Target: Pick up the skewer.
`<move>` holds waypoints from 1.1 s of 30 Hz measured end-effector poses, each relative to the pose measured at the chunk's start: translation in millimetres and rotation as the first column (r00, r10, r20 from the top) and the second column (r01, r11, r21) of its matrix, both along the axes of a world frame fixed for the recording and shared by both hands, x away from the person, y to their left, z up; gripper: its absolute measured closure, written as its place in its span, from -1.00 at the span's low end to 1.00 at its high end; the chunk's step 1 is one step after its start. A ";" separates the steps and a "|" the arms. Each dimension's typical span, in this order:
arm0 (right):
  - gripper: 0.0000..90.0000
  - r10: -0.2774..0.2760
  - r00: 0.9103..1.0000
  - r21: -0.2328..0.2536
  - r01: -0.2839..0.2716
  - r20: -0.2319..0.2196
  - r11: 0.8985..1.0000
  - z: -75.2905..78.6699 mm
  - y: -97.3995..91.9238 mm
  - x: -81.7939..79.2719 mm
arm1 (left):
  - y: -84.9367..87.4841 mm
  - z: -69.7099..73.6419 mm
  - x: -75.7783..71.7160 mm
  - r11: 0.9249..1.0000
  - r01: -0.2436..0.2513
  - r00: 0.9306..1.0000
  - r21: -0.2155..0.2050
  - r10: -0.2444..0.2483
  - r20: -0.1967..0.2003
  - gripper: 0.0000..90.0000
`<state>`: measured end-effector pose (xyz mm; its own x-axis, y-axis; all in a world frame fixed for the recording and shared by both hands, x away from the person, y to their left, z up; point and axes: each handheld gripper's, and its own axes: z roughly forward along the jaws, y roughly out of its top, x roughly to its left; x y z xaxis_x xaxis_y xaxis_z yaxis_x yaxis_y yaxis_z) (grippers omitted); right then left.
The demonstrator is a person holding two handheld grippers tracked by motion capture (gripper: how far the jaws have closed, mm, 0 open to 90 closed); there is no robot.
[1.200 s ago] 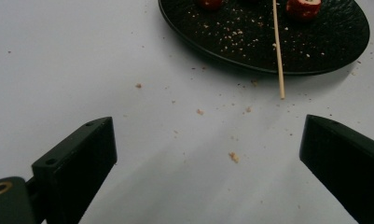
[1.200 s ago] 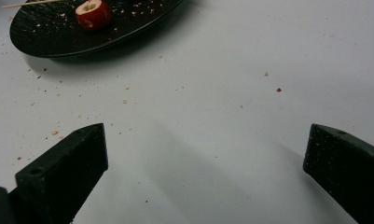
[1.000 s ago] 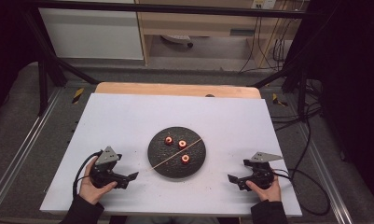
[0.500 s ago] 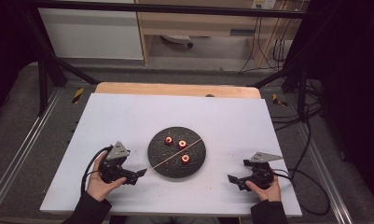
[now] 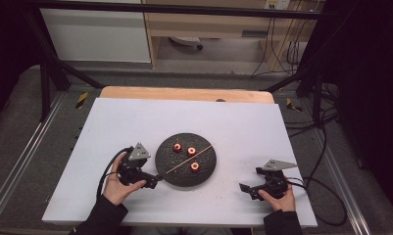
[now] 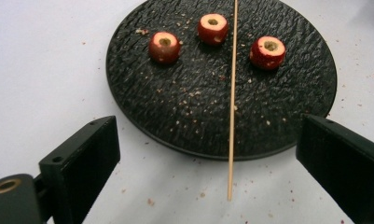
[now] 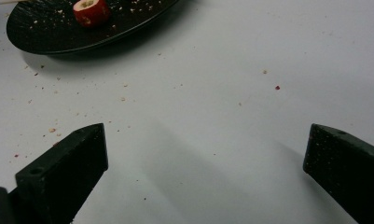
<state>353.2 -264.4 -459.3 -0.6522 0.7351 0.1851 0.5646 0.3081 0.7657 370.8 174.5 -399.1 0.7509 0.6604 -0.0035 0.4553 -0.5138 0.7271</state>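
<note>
Wooden skewer [image 6: 232, 100] lies straight across the black plate [image 6: 287, 116], its near end overhanging the plate rim onto the white table [image 6: 45, 60]. Three cored red fruit pieces on the plate: two [image 6: 164, 46] [image 6: 213, 28] on one side of the skewer, one [image 6: 267, 52] on the other. Left gripper [image 5: 155, 180] sits just beside the plate rim, jaws spread wide either side of the skewer end, not touching it. Right gripper [image 5: 246, 188] rests on the table well apart from the plate, jaws released, empty.
</note>
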 end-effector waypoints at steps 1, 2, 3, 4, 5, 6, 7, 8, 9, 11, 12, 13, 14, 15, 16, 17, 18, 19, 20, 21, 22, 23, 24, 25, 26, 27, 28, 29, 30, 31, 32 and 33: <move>-0.98 0.000 1.000 0.000 0.000 -0.002 1.000 0.0 0.1 -0.1 | -2.4 0.0 1.1 1.000 0.001 1.000 0.006 -0.001 -0.003 -0.87; -0.98 0.000 1.000 -0.001 0.000 -0.003 1.000 0.0 0.2 -0.1 | -4.8 -0.1 2.2 1.000 0.004 1.000 0.012 -0.004 -0.006 -0.87; -0.98 0.000 1.000 -0.001 0.000 -0.005 1.000 -0.1 0.3 -0.2 | -7.2 -0.2 3.4 1.000 0.005 1.000 0.017 -0.005 -0.010 -0.86; -0.98 0.000 1.000 -0.001 0.000 -0.005 1.000 -0.1 0.3 -0.2 | -8.9 -0.2 4.3 1.000 0.005 1.000 0.019 -0.005 -0.014 -0.86; -0.98 0.000 1.000 -0.002 0.000 -0.007 1.000 -0.1 0.4 -0.2 | -11.6 -0.3 5.7 1.000 0.007 1.000 0.021 -0.007 -0.019 -0.85; -0.98 0.000 1.000 -0.002 0.000 -0.007 1.000 -0.1 0.4 -0.2 | -14.0 -0.5 6.7 1.000 0.009 1.000 0.021 -0.008 -0.021 -0.85; -0.98 0.000 1.000 -0.001 0.000 -0.007 1.000 -0.1 0.4 -0.3 | -16.3 -0.7 7.8 1.000 0.011 1.000 0.027 -0.010 -0.025 -0.84; -0.98 0.000 1.000 -0.002 0.000 -0.007 1.000 -0.1 0.3 -0.3 | -18.8 -1.0 9.1 0.999 0.013 0.999 0.034 -0.012 -0.030 -0.84; -0.98 0.000 1.000 -0.001 0.000 -0.007 1.000 -0.1 0.3 -0.4 | -21.2 -1.3 10.4 0.999 0.019 0.999 0.043 -0.018 -0.035 -0.84; -0.98 0.000 1.000 -0.001 0.000 -0.006 1.000 0.0 0.2 -0.4 | -26.0 -1.9 12.3 0.998 0.021 0.999 0.053 -0.019 -0.038 -0.82; -0.98 0.000 1.000 -0.001 0.000 -0.006 1.000 -0.1 0.3 -0.4 | -27.9 -2.1 13.4 0.998 0.024 0.999 0.056 -0.021 -0.038 -0.81; -0.98 0.001 1.000 -0.002 -0.001 -0.006 1.000 -0.1 0.3 -0.3 | -29.7 -2.1 14.2 0.998 0.027 0.999 0.058 -0.024 -0.047 -0.80; -0.98 0.000 1.000 -0.001 0.000 -0.008 1.000 -0.2 0.5 -0.4 | -31.6 -2.4 15.2 0.998 0.028 0.998 0.057 -0.026 -0.051 -0.80; -0.98 0.001 1.000 -0.004 -0.001 -0.006 1.000 -0.4 0.4 0.0 | -33.5 -2.6 16.1 0.997 0.032 0.998 0.064 -0.029 -0.054 -0.79; -0.98 0.001 1.000 -0.006 -0.001 -0.006 1.000 -0.6 0.5 0.0 | -35.6 -3.0 16.8 0.997 0.032 0.998 0.071 -0.028 -0.054 -0.77; -0.98 0.001 1.000 -0.006 -0.001 -0.007 1.000 -0.7 0.7 0.0 | -37.5 -3.2 17.7 0.996 0.032 0.998 0.082 -0.028 -0.054 -0.75; -0.98 0.002 1.000 -0.007 -0.002 -0.005 1.000 -0.9 0.6 0.0 | -39.5 -3.7 18.7 0.996 0.032 0.998 0.088 -0.027 -0.055 -0.73; -0.98 0.002 1.000 -0.007 -0.002 -0.005 1.000 -0.9 0.6 0.0 | -41.2 -4.0 19.9 0.995 0.034 0.998 0.094 -0.029 -0.058 -0.71; -0.98 0.001 1.000 -0.006 -0.001 -0.007 1.000 -0.7 0.6 -0.1 | -43.0 -4.7 21.0 0.995 0.035 0.998 0.097 -0.029 -0.059 -0.70; -0.98 0.000 1.000 -0.006 0.000 -0.006 1.000 -0.5 0.5 -0.1 | -44.8 -5.6 22.0 0.994 0.033 0.998 0.100 -0.027 -0.058 -0.67; -0.98 0.000 1.000 -0.006 0.000 -0.006 1.000 -0.3 0.3 0.0 | -46.2 -6.3 23.1 0.994 0.031 0.998 0.108 -0.025 -0.057 -0.62; -0.98 -0.001 1.000 -0.004 0.001 -0.008 1.000 -0.2 0.4 -0.2 | -47.5 -7.0 24.1 0.993 0.027 0.998 0.116 -0.020 -0.058 -0.58; -0.98 0.001 1.000 -0.003 -0.001 -0.006 1.000 -0.1 0.3 -0.2 | -48.9 -7.8 25.1 0.993 0.025 0.998 0.118 -0.018 -0.061 -0.54; -0.98 0.000 1.000 -0.003 0.000 -0.008 1.000 -0.1 0.4 -0.4 | -50.0 -8.6 26.0 0.993 0.025 0.998 0.119 -0.018 -0.065 -0.50; -0.98 -0.001 1.000 -0.004 0.001 -0.008 1.000 -0.2 0.4 -0.3 | -51.0 -9.3 26.7 0.993 0.029 0.997 0.116 -0.020 -0.072 -0.46; -0.98 0.001 1.000 -0.005 -0.001 -0.006 1.000 -0.3 0.3 -0.1 | -52.0 -10.0 27.3 0.992 0.033 0.997 0.120 -0.023 -0.077 -0.41; -0.98 0.001 1.000 -0.005 -0.001 -0.007 1.000 -0.3 0.3 -0.1 | -53.1 -10.6 27.9 0.991 0.036 0.996 0.129 -0.026 -0.082 -0.36; -0.98 0.001 1.000 -0.004 -0.001 -0.007 1.000 -0.2 0.3 -0.2 | -54.4 -11.3 28.7 0.990 0.037 0.996 0.139 -0.026 -0.085 -0.32; -0.98 0.001 1.000 -0.003 -0.001 -0.007 1.000 -0.1 0.2 -0.2 | -55.5 -11.9 29.4 0.988 0.038 0.996 0.148 -0.024 -0.090 -0.29; -0.98 0.002 1.000 -0.003 -0.002 -0.006 1.000 -0.1 0.2 -0.1 | -56.5 -12.4 30.2 0.987 0.040 0.995 0.152 -0.026 -0.093 -0.25; -0.98 0.001 1.000 -0.002 -0.001 -0.007 1.000 -0.1 0.2 -0.2 | -57.4 -13.0 30.8 0.988 0.043 0.994 0.152 -0.027 -0.101 -0.20; -0.98 0.001 1.000 -0.003 -0.001 -0.007 1.000 -0.1 0.2 -0.2 | -58.2 -13.4 31.5 0.987 0.046 0.994 0.152 -0.030 -0.107 -0.15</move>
